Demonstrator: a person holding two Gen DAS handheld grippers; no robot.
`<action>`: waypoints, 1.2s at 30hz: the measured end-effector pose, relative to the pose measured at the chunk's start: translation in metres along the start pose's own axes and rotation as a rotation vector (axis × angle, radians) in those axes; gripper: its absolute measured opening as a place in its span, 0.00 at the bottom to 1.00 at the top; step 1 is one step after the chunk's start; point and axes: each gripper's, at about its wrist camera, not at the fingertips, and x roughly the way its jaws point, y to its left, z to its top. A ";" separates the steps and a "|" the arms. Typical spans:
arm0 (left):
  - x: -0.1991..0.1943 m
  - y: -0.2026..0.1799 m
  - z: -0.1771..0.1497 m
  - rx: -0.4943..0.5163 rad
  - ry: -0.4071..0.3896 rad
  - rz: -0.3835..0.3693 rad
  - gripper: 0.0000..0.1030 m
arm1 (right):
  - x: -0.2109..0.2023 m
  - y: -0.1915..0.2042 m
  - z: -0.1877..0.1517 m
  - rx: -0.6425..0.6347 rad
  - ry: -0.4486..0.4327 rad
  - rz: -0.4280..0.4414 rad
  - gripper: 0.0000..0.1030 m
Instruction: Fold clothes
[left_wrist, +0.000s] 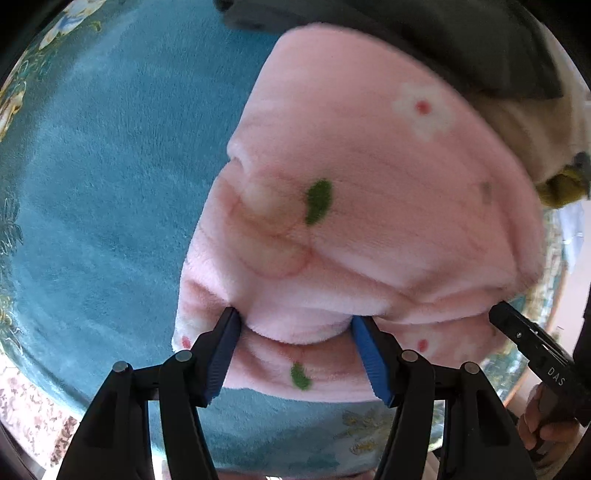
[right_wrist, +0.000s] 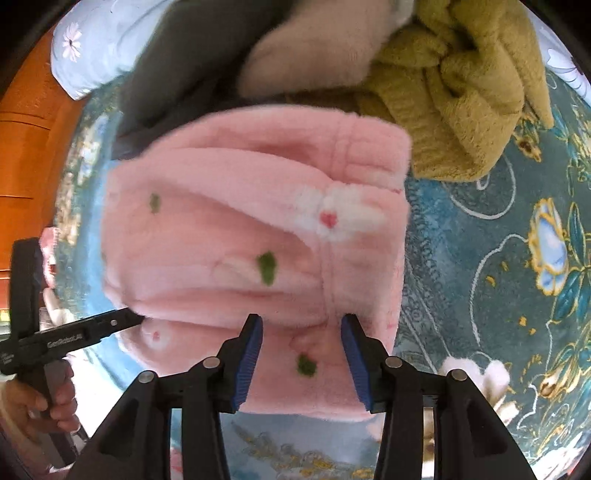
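Note:
A pink fleece garment (left_wrist: 369, 206) with white flowers and green leaves lies folded on a teal bedspread (left_wrist: 110, 166). My left gripper (left_wrist: 295, 319) is open, its blue pads on either side of the garment's near folded edge. In the same view the right gripper's black finger (left_wrist: 524, 338) touches that edge at the right. In the right wrist view the pink garment (right_wrist: 240, 229) fills the middle. My right gripper (right_wrist: 301, 321) is open over its near right part, fleece between the fingers. The left gripper (right_wrist: 122, 319) reaches the garment's left edge, held by a hand (right_wrist: 55, 402).
Behind the pink garment is a pile of clothes: an olive knitted piece (right_wrist: 461, 92), a beige fleece (right_wrist: 314, 55) and a dark grey one (right_wrist: 184, 62). A light blue flowered pillow (right_wrist: 96, 44) and orange wooden furniture (right_wrist: 29, 147) are at the left. The patterned teal bedspread (right_wrist: 498, 258) spreads right.

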 end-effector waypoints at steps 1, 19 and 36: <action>-0.008 0.003 0.001 -0.005 -0.020 -0.030 0.62 | -0.009 -0.001 0.000 0.000 -0.026 0.009 0.47; 0.019 0.065 0.051 -0.131 0.005 -0.118 0.79 | 0.049 -0.081 0.029 0.410 0.025 0.225 0.67; 0.012 0.078 0.053 -0.175 -0.010 -0.210 0.37 | 0.045 -0.062 0.031 0.472 0.018 0.240 0.44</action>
